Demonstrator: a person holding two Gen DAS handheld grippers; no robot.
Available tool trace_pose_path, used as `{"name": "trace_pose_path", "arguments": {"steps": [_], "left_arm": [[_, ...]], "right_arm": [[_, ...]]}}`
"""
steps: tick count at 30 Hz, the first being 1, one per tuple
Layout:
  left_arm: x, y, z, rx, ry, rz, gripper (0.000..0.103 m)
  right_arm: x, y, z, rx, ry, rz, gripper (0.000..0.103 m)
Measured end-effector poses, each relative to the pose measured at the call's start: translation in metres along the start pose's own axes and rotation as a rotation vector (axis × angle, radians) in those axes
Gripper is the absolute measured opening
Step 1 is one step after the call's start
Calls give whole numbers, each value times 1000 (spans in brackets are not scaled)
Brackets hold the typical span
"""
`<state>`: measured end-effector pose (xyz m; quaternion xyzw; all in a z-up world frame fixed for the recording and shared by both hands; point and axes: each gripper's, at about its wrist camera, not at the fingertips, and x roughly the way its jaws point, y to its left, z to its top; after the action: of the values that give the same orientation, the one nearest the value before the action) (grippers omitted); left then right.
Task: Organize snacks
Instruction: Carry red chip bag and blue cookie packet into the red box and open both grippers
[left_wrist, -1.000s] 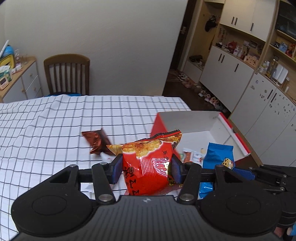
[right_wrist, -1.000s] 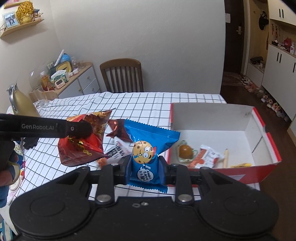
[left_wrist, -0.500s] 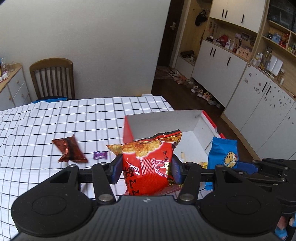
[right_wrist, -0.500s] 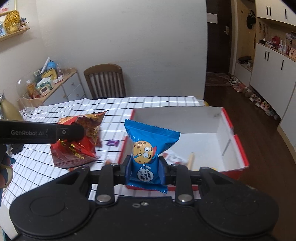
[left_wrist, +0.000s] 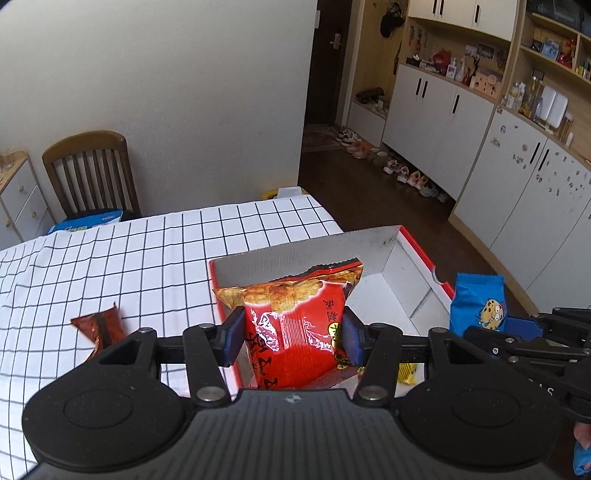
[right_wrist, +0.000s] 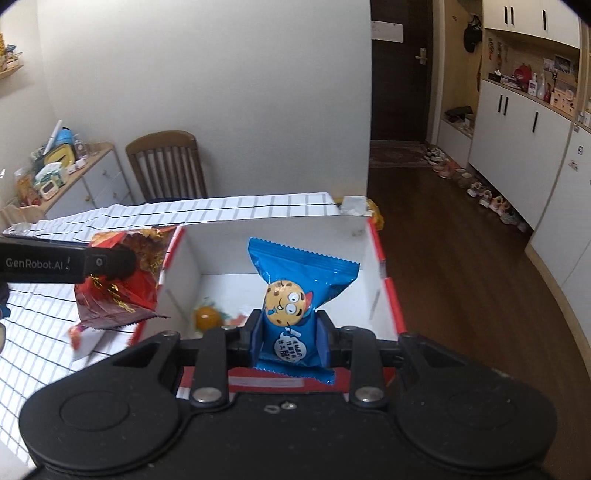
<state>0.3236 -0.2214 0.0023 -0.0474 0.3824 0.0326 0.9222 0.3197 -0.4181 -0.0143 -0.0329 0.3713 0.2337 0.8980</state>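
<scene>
My left gripper (left_wrist: 291, 338) is shut on a red snack bag (left_wrist: 295, 325), which hangs upright over the left wall of the red-and-white cardboard box (left_wrist: 373, 245). The same red snack bag (right_wrist: 122, 280) appears at the left of the right wrist view, beside the box's left wall. My right gripper (right_wrist: 290, 338) is shut on a blue cookie packet (right_wrist: 291, 295) held upright above the inside of the box (right_wrist: 280, 227). That blue cookie packet (left_wrist: 478, 304) also shows at the right of the left wrist view. A small orange snack (right_wrist: 207, 317) lies on the box floor.
A brown wrapper (left_wrist: 101, 326) lies on the checked tablecloth (left_wrist: 129, 258) left of the box. A wooden chair (left_wrist: 90, 170) stands at the table's far side. The table's right edge drops to a wooden floor (right_wrist: 461, 266); white cabinets (left_wrist: 517, 173) line the right wall.
Both grippers have moved to the right across the table with their packets. The box has come under them; the brown wrapper has slid left in the left wrist view.
</scene>
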Motion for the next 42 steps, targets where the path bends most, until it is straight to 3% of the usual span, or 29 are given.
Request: {"name": "trace_pose_path", "arguments": {"steps": [7, 22, 31, 42], "left_arm": [[42, -10, 15, 23, 58, 14, 52], [115, -22, 20, 56, 152, 40, 52], [138, -33, 8, 95, 216, 35, 53], [143, -39, -3, 108, 261, 36, 53]], "right_arm": [[31, -14, 8, -4, 38, -42, 27], [100, -20, 14, -44, 169, -43, 27], [128, -18, 8, -77, 262, -26, 27], [131, -18, 3, -84, 271, -2, 30]]}}
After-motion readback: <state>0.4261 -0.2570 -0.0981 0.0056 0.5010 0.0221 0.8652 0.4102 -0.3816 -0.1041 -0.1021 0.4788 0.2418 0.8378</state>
